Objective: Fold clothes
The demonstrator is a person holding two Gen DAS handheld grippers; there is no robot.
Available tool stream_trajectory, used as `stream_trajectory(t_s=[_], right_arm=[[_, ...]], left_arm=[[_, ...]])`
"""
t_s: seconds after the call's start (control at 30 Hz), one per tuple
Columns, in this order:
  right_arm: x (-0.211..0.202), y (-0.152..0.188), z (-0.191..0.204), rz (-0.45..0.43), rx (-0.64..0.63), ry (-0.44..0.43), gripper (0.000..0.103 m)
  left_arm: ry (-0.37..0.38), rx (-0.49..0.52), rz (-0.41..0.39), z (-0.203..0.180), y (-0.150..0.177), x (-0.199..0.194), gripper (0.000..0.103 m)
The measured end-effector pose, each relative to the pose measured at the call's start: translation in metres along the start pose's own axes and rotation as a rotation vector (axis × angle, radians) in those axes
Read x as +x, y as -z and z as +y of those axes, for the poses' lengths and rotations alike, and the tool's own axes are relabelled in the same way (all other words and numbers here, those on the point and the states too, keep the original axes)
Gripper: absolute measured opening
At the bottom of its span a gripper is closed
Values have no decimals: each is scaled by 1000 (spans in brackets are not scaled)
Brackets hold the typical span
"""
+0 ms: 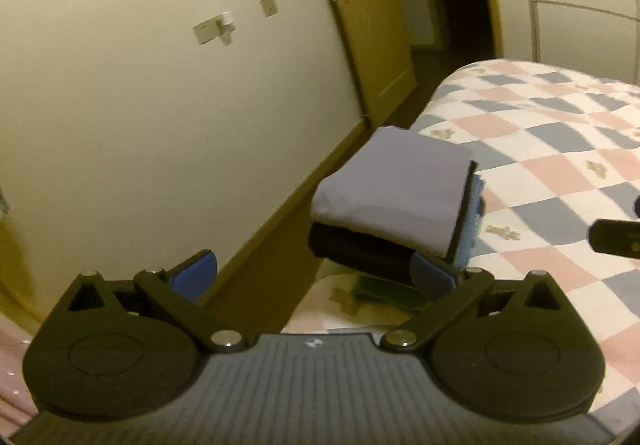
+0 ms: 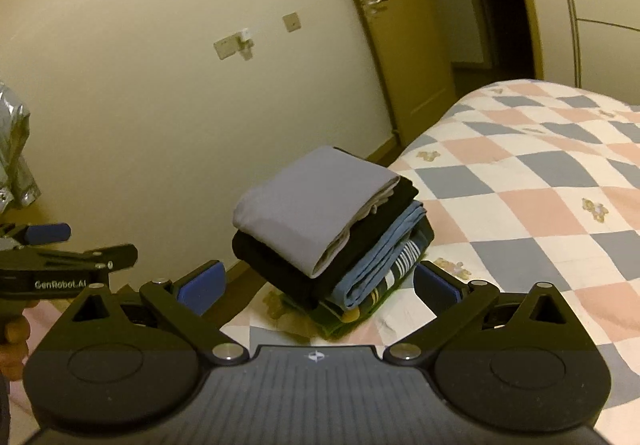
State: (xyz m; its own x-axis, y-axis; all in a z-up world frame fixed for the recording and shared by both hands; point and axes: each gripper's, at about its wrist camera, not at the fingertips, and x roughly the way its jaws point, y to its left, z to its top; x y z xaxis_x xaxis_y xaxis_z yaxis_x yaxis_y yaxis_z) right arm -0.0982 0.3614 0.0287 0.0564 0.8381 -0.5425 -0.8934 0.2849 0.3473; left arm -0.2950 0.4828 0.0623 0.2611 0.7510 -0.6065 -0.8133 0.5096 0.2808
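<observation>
folded clothes stack (image 2: 332, 229) on checkered bed (image 2: 520, 185), grey garment (image 2: 316, 205) topmost, left gripper (image 1: 314, 275) and right gripper (image 2: 318, 285) jaws spread, empty

A: Top of the stack, the folded garment (image 2: 316, 201) is plain grey; under it black, then blue, a white-striped one, green lowest.

B: And the quilt (image 2: 520, 185)?

A: Pink, grey-blue and white checks. Pads (image 2: 202, 285) on the hand-held gripper are blue.
</observation>
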Motion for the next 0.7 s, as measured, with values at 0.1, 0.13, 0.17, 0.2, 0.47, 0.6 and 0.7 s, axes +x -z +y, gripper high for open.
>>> stream_trajectory(t_s=[0.1, 0.13, 0.17, 0.2, 0.47, 0.6, 0.7], right_arm=[[-6, 7, 7, -35, 7, 16, 103], [-6, 9, 9, -31, 8, 25, 103], [-7, 11, 11, -24, 2, 38, 103], [-8, 12, 14, -27, -9, 55, 103], [-18, 2, 21, -124, -62, 74, 103], [-22, -6, 12, -137, -31, 54, 103], [-24, -13, -6, -112, 11, -12, 103]], left_arm=[[64, -37, 30, 7, 6, 3, 102], [85, -54, 47, 9, 7, 5, 102], [103, -73, 68, 12, 8, 6, 102], [124, -92, 88, 14, 9, 7, 102], [163, -181, 123, 25, 6, -2, 102], [157, -233, 155, 20, 3, -7, 102], [138, -300, 174, 11, 3, -9, 102]])
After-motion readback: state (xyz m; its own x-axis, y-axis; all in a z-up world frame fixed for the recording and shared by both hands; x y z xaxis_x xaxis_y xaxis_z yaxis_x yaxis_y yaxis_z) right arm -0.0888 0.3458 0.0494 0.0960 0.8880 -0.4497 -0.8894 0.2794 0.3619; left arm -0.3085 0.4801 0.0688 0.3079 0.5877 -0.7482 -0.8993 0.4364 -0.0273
